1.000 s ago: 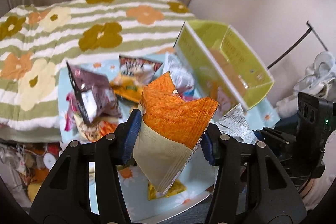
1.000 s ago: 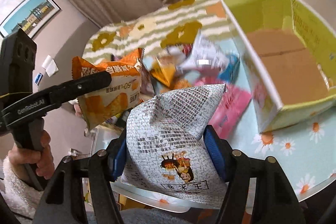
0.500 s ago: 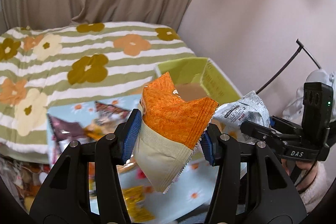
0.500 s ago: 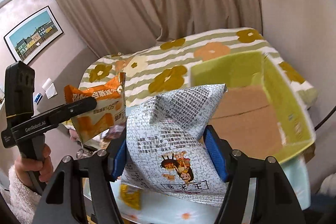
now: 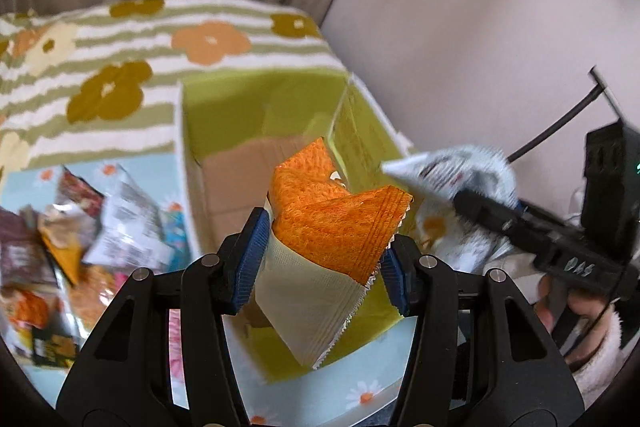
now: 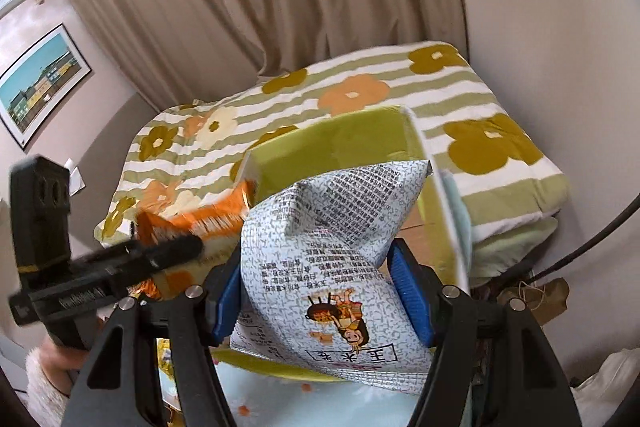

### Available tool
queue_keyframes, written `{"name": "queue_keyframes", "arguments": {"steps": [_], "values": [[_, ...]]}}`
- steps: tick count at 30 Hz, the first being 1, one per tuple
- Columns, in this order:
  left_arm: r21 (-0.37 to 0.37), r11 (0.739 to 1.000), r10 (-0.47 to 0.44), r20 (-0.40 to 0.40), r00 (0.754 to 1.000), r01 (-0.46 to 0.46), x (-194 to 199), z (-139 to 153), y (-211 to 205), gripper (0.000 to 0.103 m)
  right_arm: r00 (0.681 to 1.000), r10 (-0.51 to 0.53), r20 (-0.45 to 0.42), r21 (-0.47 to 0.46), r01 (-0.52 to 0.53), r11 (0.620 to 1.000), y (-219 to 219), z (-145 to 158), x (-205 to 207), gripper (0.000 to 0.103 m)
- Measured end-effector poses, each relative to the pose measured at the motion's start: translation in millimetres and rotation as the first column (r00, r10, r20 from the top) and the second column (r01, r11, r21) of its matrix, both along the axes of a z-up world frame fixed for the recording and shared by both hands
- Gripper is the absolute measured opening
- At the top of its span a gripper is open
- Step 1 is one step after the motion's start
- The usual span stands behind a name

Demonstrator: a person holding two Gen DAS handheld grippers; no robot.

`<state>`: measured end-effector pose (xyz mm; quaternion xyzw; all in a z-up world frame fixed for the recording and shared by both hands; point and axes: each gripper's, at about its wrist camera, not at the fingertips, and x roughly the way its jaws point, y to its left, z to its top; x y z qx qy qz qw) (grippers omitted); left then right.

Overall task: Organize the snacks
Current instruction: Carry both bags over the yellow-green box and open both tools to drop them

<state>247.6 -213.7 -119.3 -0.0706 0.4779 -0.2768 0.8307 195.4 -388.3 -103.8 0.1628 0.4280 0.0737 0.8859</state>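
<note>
My left gripper [image 5: 322,259] is shut on an orange and cream snack packet [image 5: 332,251], held above the near end of an open green cardboard box [image 5: 224,99] with a brown floor. My right gripper [image 6: 322,291] is shut on a white and grey printed snack bag [image 6: 332,251], also over the green box [image 6: 332,143]. In the left wrist view the right gripper [image 5: 476,205] and its white bag [image 5: 460,171] hang at the box's right side. The right wrist view shows the left gripper [image 6: 176,251] with the orange packet [image 6: 200,219] at the box's left edge.
A pile of loose snack packets [image 5: 80,227] lies on a light blue daisy cloth [image 5: 360,391] left of the box. Behind is a bed with a striped flower blanket [image 6: 460,87], curtains and a wall. A black cable [image 5: 560,127] runs at the right.
Both grippers have swung from over the snack pile to over the green box, each still holding its packet. The box now fills the middle of both views.
</note>
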Motion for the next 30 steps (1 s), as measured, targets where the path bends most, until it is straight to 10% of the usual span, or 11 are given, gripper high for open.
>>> {"name": "queue_keyframes", "arguments": {"steps": [9,11,13,27,30], "values": [[0.161,0.986,-0.048,-0.005,0.999,0.049,6,-38,-40,0.052,0.997,-0.024,-0.069,0.033,0.026,0.999,-19,-24,16,0.063],[0.177,0.983,-0.055,0.000,0.998,0.054,8,-37,-41,0.092,0.996,-0.033,-0.082,0.029,0.036,0.999,-19,-27,19,0.063],[0.172,0.983,-0.063,0.014,0.998,0.059,10,-34,-37,0.100,0.995,-0.038,-0.087,0.026,0.041,0.999,-19,-28,21,0.063],[0.241,0.970,-0.009,0.054,0.999,-0.004,2,-21,13,0.101,0.994,0.043,-0.096,-0.019,-0.045,0.999,22,-41,30,0.065],[0.241,0.970,-0.005,0.053,0.999,-0.008,1,-20,18,0.101,0.996,0.043,-0.073,-0.025,-0.045,0.999,27,-44,31,0.098]]}}
